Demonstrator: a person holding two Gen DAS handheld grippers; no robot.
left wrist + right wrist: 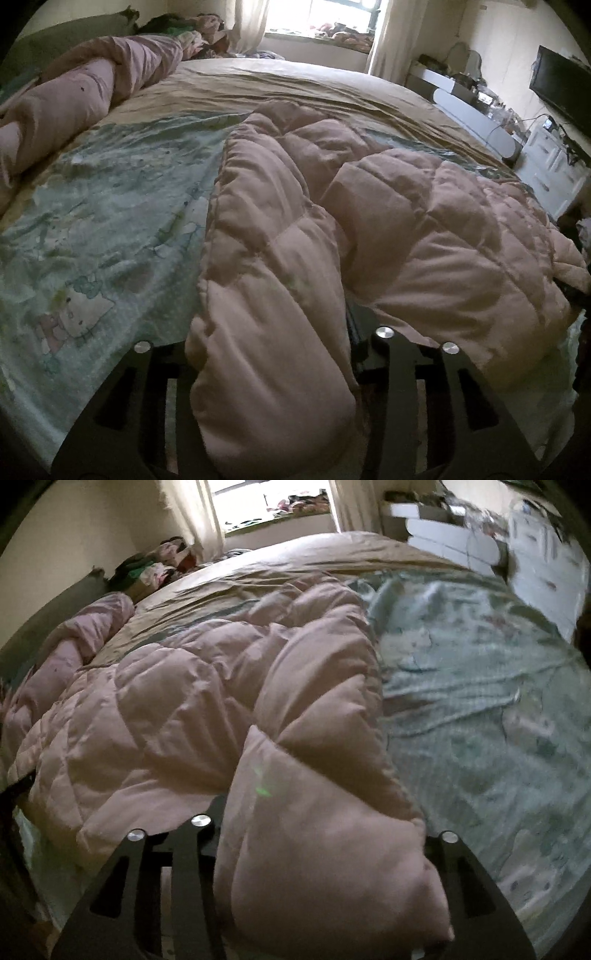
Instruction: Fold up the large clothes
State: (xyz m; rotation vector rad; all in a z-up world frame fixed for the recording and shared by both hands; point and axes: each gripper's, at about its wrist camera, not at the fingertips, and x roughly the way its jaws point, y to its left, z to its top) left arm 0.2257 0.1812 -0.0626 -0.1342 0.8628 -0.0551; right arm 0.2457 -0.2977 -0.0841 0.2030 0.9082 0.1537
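A pink quilted comforter lies bunched on the bed over a pale green cartoon-print sheet. My left gripper is shut on a thick fold of the comforter's near edge, which bulges out between the black jaws. My right gripper is shut on another corner of the same comforter, with the fabric spilling over the jaws. The green sheet lies to the right of it in the right wrist view. The fingertips are hidden by fabric in both views.
A rolled pink blanket lies along the left side of the bed. A tan sheet covers the far half. A window with curtains is behind. White drawers and a dark screen stand at right.
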